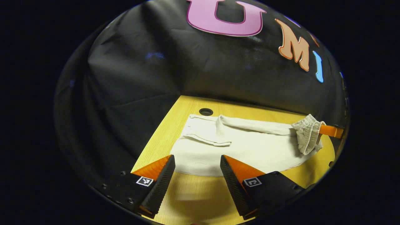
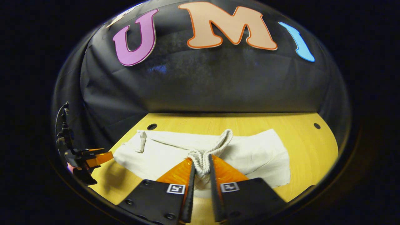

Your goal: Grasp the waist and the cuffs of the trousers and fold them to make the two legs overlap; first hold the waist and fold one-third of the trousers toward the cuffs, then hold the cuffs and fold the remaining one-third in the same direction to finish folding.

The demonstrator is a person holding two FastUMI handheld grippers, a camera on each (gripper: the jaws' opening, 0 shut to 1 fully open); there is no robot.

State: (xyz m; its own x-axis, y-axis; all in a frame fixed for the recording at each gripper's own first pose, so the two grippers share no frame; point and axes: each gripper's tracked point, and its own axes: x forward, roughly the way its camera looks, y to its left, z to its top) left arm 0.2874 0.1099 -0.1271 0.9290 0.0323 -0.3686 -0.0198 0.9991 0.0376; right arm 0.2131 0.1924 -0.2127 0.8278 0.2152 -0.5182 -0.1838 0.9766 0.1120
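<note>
Jaws: right gripper [image 2: 202,170] was clamped on the bunched elastic waist [image 2: 203,159] of the trousers [image 2: 250,156], lifting it; left gripper [image 1: 197,162] stood apart, empty, hovering at the near edge of the trousers by the cuffs [image 1: 203,132]. Trousers lay flat along the tabletop [image 2: 306,140], legs apparently overlapped already, so I'd judge the first waist-toward-cuffs third was just starting; cuff fold still to do. Tabletop was yellow wood-grain with a round hole [image 1: 206,111], black cloth wall [image 2: 200,84] behind.
</note>
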